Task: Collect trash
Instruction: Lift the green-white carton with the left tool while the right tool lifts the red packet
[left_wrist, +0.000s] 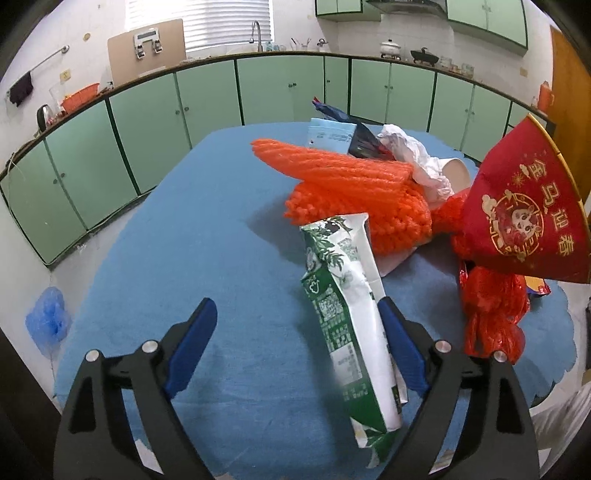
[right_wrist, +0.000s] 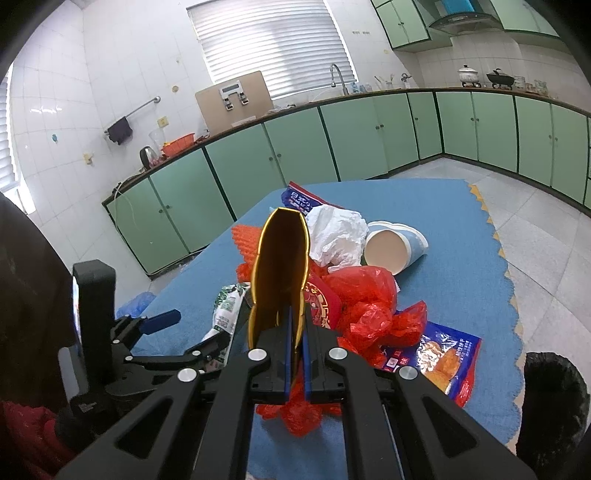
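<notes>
A pile of trash lies on a blue mat (left_wrist: 207, 236). My left gripper (left_wrist: 299, 314) is open, with a green-and-white carton (left_wrist: 343, 325) between its fingers, leaning against the right finger (left_wrist: 400, 343). My right gripper (right_wrist: 297, 332) is shut on a red packet with a gold inside (right_wrist: 280, 266), held upright above the pile; its red printed face shows in the left wrist view (left_wrist: 524, 210). Below it lie red plastic bags (right_wrist: 369, 306), orange foam netting (left_wrist: 347, 184), crumpled white paper (right_wrist: 336, 236) and a paper cup (right_wrist: 391, 247) on its side.
A biscuit wrapper (right_wrist: 447, 358) lies at the mat's right. A black bin bag (right_wrist: 554, 402) stands at the lower right. Blue snack packets (left_wrist: 340, 129) lie at the far end. Green cabinets (left_wrist: 207, 96) run along the walls. A blue plastic bag (left_wrist: 48, 321) lies on the floor, left.
</notes>
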